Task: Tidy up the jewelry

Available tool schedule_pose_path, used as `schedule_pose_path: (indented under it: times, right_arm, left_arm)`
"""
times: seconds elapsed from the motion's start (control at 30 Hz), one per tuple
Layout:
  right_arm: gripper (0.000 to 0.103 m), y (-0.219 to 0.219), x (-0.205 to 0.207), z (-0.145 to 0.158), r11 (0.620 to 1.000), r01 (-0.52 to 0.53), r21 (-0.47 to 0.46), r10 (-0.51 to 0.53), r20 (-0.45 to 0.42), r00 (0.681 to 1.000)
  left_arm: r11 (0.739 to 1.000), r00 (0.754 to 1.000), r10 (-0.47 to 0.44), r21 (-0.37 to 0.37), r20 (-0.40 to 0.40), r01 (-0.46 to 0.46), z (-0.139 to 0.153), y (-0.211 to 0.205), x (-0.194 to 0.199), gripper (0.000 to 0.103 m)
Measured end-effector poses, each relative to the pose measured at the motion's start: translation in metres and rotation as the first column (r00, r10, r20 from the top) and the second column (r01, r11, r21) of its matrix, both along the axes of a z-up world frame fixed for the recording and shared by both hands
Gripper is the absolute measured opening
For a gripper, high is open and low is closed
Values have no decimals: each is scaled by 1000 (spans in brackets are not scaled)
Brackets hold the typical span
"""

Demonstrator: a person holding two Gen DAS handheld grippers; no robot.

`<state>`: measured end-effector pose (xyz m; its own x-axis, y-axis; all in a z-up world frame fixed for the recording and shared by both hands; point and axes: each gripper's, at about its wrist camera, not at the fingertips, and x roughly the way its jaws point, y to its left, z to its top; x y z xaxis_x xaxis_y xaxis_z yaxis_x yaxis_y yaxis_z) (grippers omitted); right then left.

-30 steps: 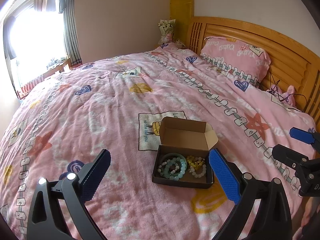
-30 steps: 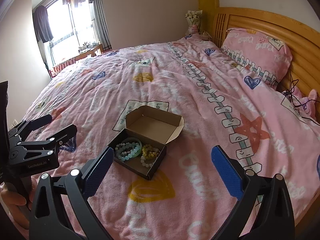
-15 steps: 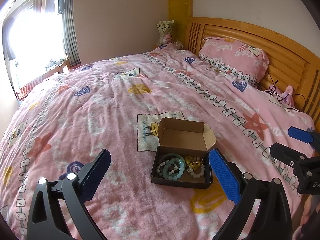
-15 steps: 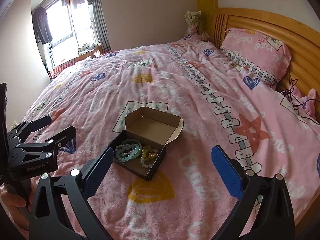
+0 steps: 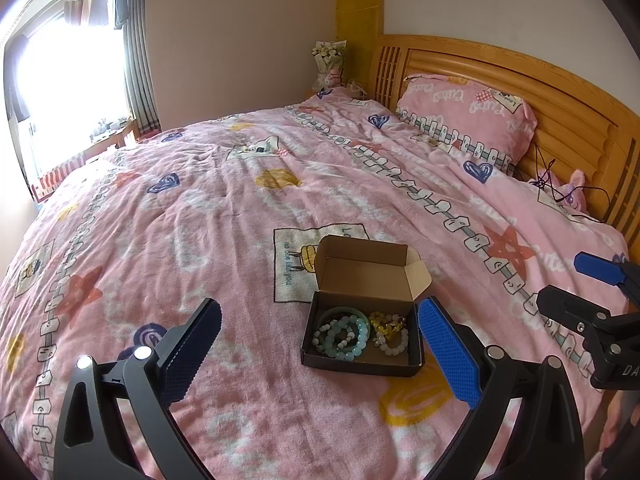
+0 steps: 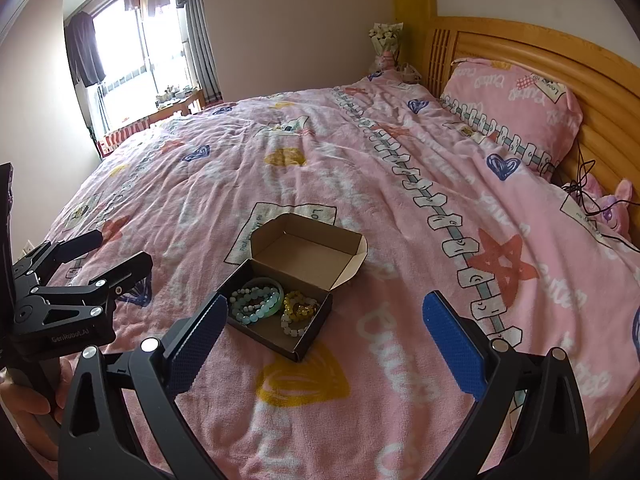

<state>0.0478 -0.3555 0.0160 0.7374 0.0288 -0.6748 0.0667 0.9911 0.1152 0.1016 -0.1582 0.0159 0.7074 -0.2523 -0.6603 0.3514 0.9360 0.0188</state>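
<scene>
A small dark cardboard box (image 5: 320,354) with its brown lid (image 5: 368,272) open lies on the pink bedspread; it also shows in the right wrist view (image 6: 304,346). Inside lie pale green bead bracelets (image 5: 342,336) (image 6: 256,302) and yellow and white bead bracelets (image 5: 390,332) (image 6: 298,312). My left gripper (image 5: 320,344) is open and empty, held above the bed just short of the box. My right gripper (image 6: 324,328) is open and empty, to the right of the box. Each gripper shows in the other's view: the right one (image 5: 576,284), the left one (image 6: 116,252).
The bed is covered by a pink patterned blanket (image 5: 200,208). A pink pillow (image 5: 468,116) leans on the wooden headboard (image 5: 560,100). A pink plush toy with a black cable (image 5: 568,192) lies at the right. A window (image 5: 68,92) is at the far left.
Both views have shifted slightly; the box sits a little further left in the left wrist view. Both grippers stay open and empty.
</scene>
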Motion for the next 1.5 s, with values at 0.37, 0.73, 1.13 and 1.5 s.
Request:
schedule_pose_path:
  times: [0.37, 0.73, 1.13, 1.5]
  right_arm:
    - [96, -1, -1, 2, 1000, 2, 1, -2, 4, 1000]
    - [96, -5, -2, 8, 1000, 12, 19, -12, 15, 1000]
    - [96, -1, -3, 6, 1000, 6, 29, -6, 16, 1000]
    - [96, 0, -3, 6, 1000, 2, 31, -2, 18, 1000]
  left_arm:
    - [1000, 1000, -1, 0, -3, 1, 0, -2, 0, 97]
    - [1000, 1000, 21, -9, -24, -21, -3, 0, 3, 97]
    - [1000, 1000, 18, -7, -4, -18, 1, 5, 1, 97]
    - [1000, 1000, -2, -21, -4, 2, 3, 2, 0, 97]
